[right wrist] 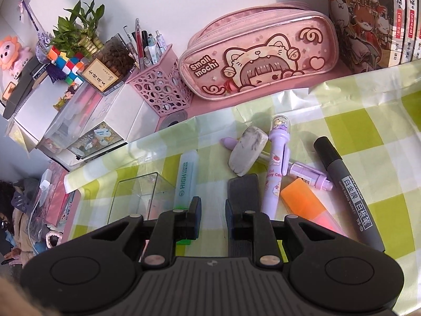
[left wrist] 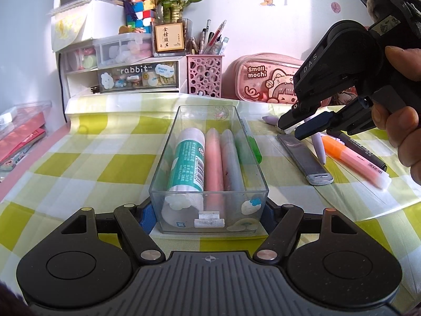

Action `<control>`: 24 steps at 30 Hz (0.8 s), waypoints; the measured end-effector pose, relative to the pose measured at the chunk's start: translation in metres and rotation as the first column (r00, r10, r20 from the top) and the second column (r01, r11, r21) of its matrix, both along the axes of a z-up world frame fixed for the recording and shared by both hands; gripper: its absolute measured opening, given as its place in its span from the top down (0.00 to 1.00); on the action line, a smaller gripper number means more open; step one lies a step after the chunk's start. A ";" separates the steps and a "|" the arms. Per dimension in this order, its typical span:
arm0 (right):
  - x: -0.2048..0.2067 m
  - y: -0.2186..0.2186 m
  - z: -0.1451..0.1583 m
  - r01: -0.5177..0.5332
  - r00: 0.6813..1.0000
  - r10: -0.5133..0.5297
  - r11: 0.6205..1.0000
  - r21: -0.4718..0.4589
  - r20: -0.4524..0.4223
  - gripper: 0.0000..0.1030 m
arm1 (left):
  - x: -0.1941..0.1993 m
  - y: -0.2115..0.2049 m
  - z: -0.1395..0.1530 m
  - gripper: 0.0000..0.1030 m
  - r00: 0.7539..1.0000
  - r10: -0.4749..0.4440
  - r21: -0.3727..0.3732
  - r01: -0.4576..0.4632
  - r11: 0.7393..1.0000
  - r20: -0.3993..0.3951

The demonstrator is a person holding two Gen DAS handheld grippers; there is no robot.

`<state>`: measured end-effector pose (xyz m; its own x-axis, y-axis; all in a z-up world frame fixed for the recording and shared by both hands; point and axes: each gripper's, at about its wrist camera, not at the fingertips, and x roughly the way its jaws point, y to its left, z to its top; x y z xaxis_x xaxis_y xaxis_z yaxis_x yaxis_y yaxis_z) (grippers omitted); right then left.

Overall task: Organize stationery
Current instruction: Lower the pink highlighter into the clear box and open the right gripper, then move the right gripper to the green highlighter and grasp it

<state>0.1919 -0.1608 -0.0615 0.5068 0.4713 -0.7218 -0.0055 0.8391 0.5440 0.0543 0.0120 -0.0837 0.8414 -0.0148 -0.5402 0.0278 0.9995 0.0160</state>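
Left gripper (left wrist: 209, 217): jaws spread wide on either side of the near end of the clear box (left wrist: 208, 163); the blue pads sit against or just beside the box's 2 lower corners, and actual contact cannot be confirmed.
Clear box: upright on the green-checked tablecloth (left wrist: 79, 163), long axis running away from the left wrist camera.
Box contents: 1 glue stick (left wrist: 188, 166) with teal label on the left, 1 pink stick (left wrist: 213, 163) in the middle, 1 grey stick (left wrist: 231, 162) to the right, all lying lengthwise, side by side.
Green highlighter (right wrist: 185, 176): lying outside the box, along its right wall, just ahead of the left finger of the right gripper.
Right gripper (right wrist: 212, 210): hovering above the loose items right of the box, jaws parted to a moderate gap with nothing between them.
Dark flat case (right wrist: 243, 187): on the cloth directly ahead of the right gripper's right finger, partly hidden under it.
Eraser (right wrist: 247, 152): smudged, beyond the fingertips, resting against a purple cartoon pen (right wrist: 276, 168).
Orange-pink highlighter (right wrist: 305, 205): right of the right gripper, beside the purple pen.
Whiteboard marker (right wrist: 350, 192): black and grey, furthest right, near the highlighter.
Pink pencil case (right wrist: 257, 58): at the back of the desk, well apart from both grippers.
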 end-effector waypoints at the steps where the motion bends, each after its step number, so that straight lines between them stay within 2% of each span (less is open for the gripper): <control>1: 0.001 0.002 0.000 -0.010 1.000 0.010 1.000 -0.010 0.004 0.95 | 0.000 0.001 0.000 0.29 1.000 -0.001 -0.001 0.001 1.000 -0.001; 9: 0.016 0.037 -0.001 -0.155 0.986 0.161 0.979 -0.129 0.038 0.91 | 0.000 0.001 0.001 0.30 1.000 -0.010 0.008 0.010 1.000 -0.011; 15: 0.038 0.053 -0.007 -0.226 0.973 0.230 0.965 -0.133 0.017 0.91 | 0.001 0.003 0.002 0.30 0.999 -0.024 0.008 0.024 1.000 -0.022; 24: 0.049 0.073 -0.009 -0.285 0.953 0.299 0.935 -0.211 0.036 0.90 | 0.005 0.006 0.003 0.28 0.999 -0.033 0.011 0.033 0.999 -0.028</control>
